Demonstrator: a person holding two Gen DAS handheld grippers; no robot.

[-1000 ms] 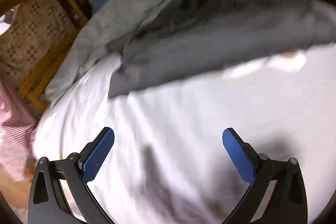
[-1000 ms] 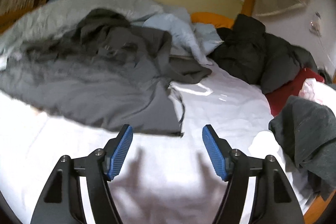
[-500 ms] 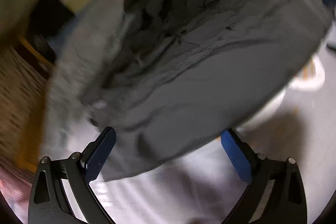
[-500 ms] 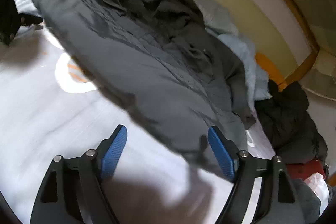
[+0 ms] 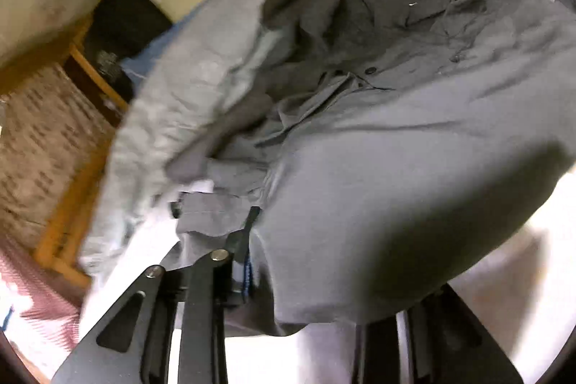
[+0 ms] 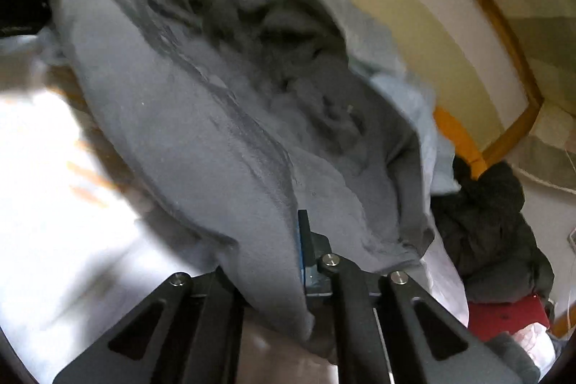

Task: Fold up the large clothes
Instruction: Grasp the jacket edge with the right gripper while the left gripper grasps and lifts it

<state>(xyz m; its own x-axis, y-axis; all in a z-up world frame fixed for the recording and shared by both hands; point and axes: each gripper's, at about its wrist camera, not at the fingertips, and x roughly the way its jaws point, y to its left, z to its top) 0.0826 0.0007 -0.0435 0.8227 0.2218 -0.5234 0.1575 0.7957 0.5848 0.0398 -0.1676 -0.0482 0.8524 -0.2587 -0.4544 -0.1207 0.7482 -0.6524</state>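
Grey shirt pinched at its near hem by both grippers

The grey shirt (image 5: 414, 139) is spread over the white sheet (image 6: 54, 186), its collar end toward the yellow headboard (image 6: 424, 9). Its near hem is clamped by the left gripper (image 5: 248, 261) and by the right gripper (image 6: 300, 261), whose jaws have just been closing on the cloth. The hem is probably held at two points so that it can be lifted evenly and laid flat for folding.
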